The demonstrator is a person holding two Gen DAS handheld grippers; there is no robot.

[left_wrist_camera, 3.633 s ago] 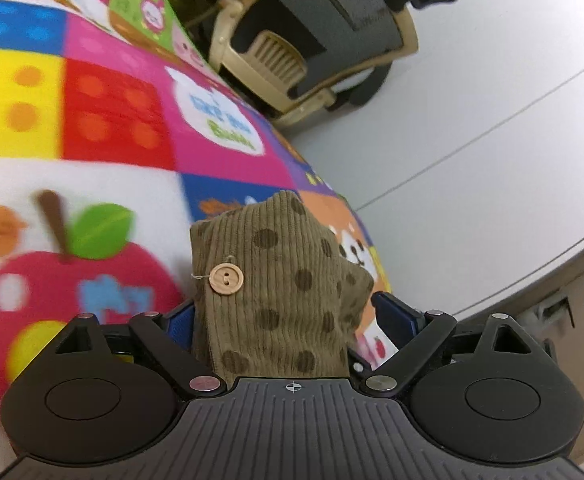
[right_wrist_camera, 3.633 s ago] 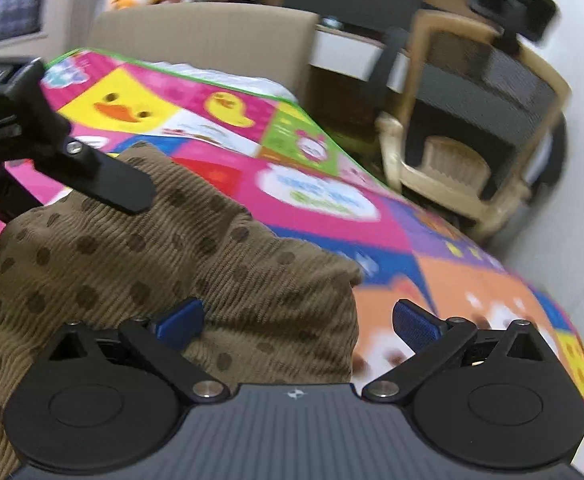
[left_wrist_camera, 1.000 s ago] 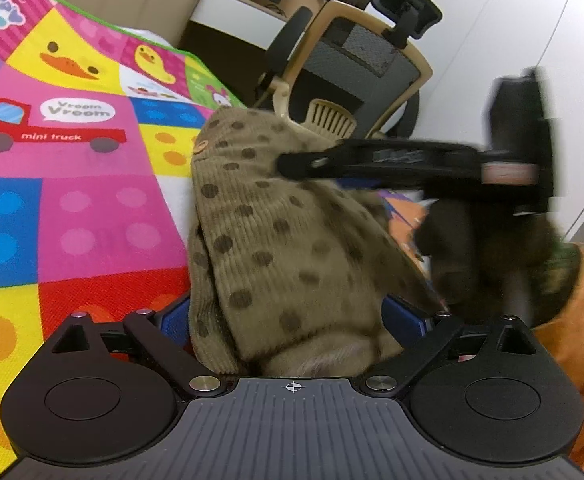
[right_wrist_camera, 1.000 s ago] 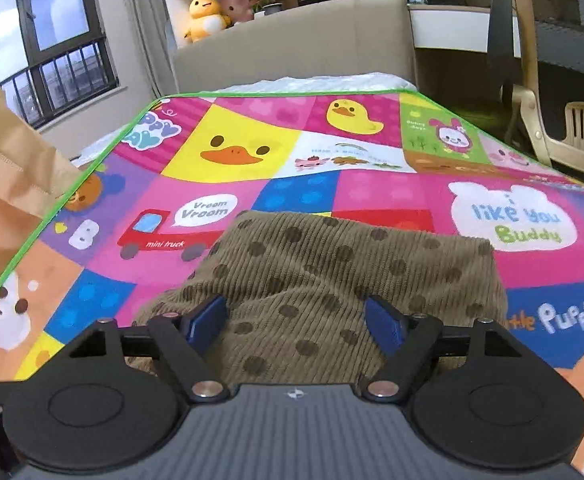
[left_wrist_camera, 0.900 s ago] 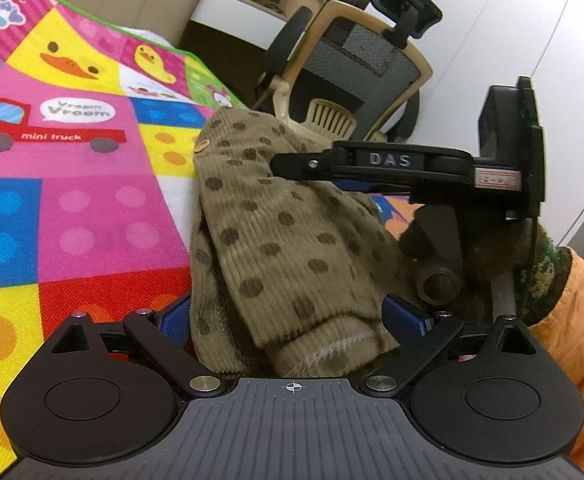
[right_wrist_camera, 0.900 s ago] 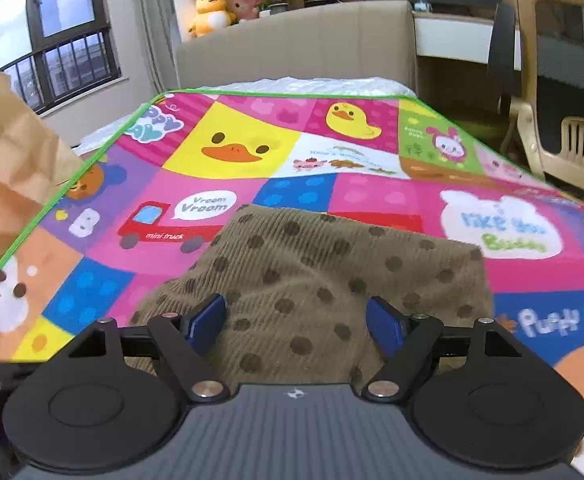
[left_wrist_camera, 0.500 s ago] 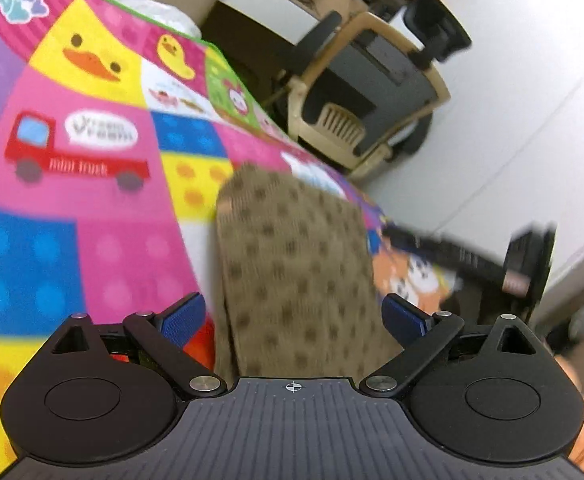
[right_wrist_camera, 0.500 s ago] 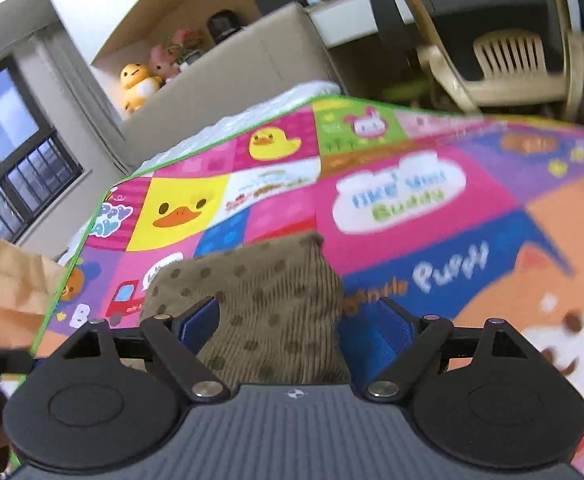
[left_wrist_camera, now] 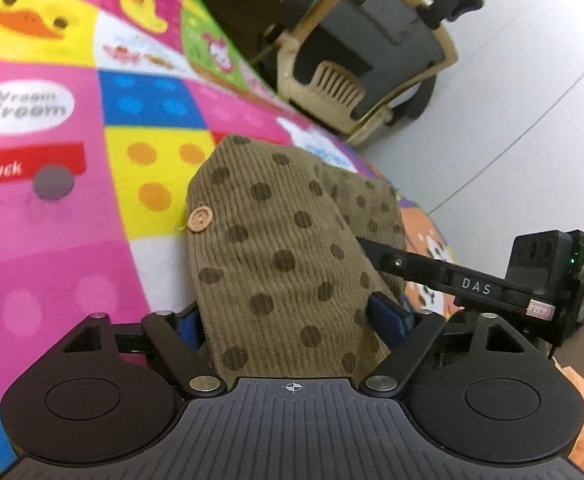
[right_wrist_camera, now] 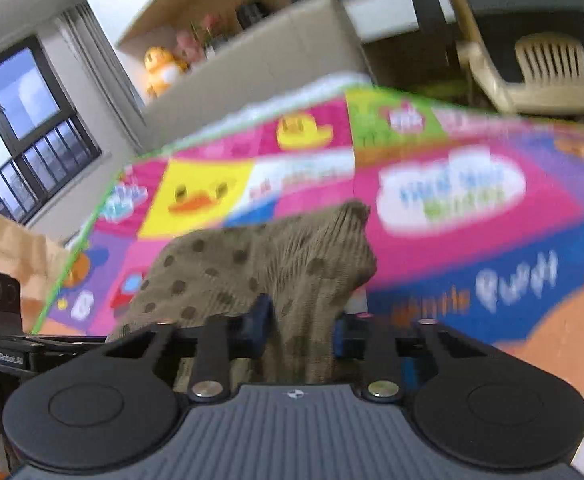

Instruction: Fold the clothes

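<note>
1. The brown dotted corduroy garment lies bunched on the bright play mat, near its right side. The beige office chair stands on the floor beyond the mat's far edge.

2. The left gripper has its blue pads wide apart with a thick wad of the cloth filling the gap. I would call it parted around the fabric and not pinching, though the pads do look to touch the cloth on both sides.

3. The right gripper has its pads drawn in close on a narrow ridge of the same garment, so it is clamped on the cloth. In the left view its black finger reaches in from the right across the far fold.

4. The cloth looks soft, light and limp. It drapes and humps up and will not hold an edge on its own. The ribbed surface should give good purchase.

5. The best hold, I'd judge, is at a hem or corner, through one or two layers. Keep clear of the wooden button, which sits at the left edge and could slip or snag.
</note>
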